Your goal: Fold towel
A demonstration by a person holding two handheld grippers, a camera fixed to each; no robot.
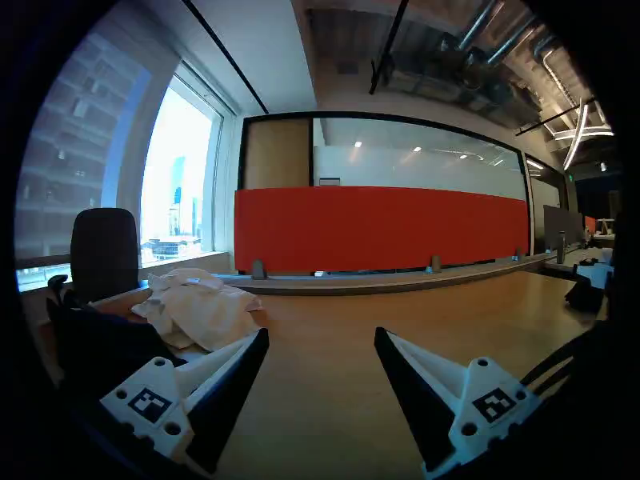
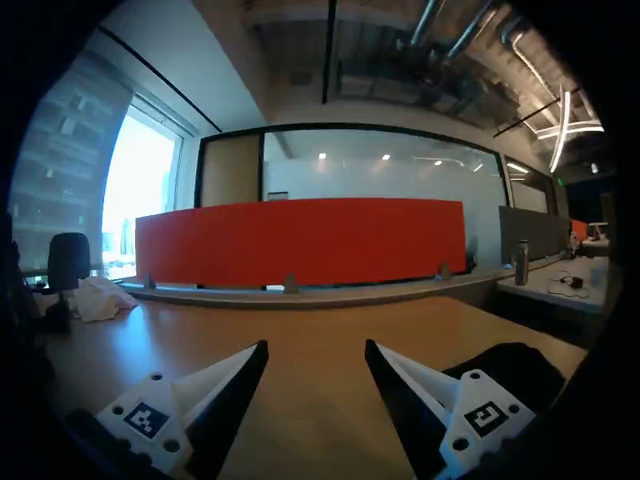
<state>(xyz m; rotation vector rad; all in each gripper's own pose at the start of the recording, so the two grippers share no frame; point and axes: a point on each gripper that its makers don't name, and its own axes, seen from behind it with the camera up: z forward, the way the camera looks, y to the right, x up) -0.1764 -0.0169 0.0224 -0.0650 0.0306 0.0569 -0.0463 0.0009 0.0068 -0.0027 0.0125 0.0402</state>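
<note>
Jaws apart, towel (image 1: pixel 198 308) crumpled on table (image 1: pixel 344 360)

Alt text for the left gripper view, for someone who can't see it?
The left gripper, open and empty, hovers low over a wooden desk; a crumpled white towel lies ahead to its left, near a black office chair. A red divider stands behind.

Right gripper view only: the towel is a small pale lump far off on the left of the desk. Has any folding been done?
Observer: No. In the left gripper view the towel is a crumpled heap with no flat fold.
Reviewer: Is the left gripper holding it?
Observer: No, the left gripper is open, with bare desk in the gap.
Reviewer: How near is it?
Observer: The towel lies just past its left-hand fingertip; I cannot tell whether they touch.
</note>
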